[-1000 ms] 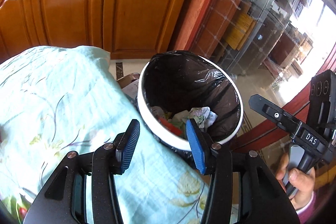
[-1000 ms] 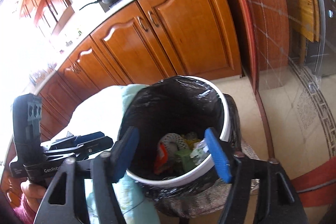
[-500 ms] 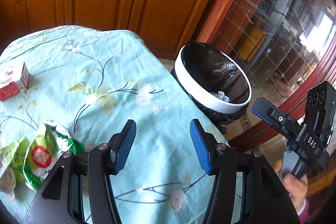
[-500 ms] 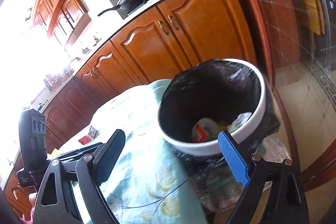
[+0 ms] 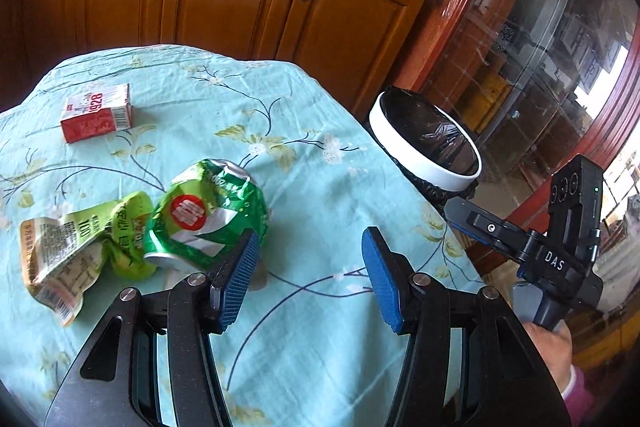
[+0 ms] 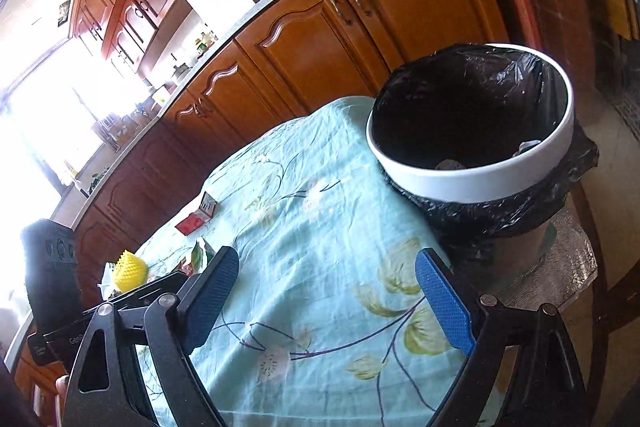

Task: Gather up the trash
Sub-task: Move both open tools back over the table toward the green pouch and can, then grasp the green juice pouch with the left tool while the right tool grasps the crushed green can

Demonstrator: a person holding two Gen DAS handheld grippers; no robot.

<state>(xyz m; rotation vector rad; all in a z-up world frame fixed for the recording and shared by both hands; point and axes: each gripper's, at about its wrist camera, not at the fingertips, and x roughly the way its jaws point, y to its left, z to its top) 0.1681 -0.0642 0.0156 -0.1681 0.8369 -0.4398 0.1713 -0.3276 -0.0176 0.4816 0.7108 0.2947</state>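
Nearest my left tool (image 5: 310,277), the blue pads stood apart over bare floral cloth, having just spread a little wider with nothing between them. Its left pad sat just beside the crushed green can (image 5: 206,213), which lay on the table (image 5: 320,155) up and to the left of the gap, its long axis running diagonally from lower left to upper right. A crumpled green wrapper (image 5: 76,247) touched the can on its far left side, and a red and white carton (image 5: 97,113) lay further back, well apart. My right tool (image 6: 326,297) had also just been opening; it gaped wide and empty over the cloth, nearer the bin. I judged the left one far closer to the can, needing a shift leftward. Beyond the table's edge stood the white-rimmed bin (image 6: 476,183), lined in black.
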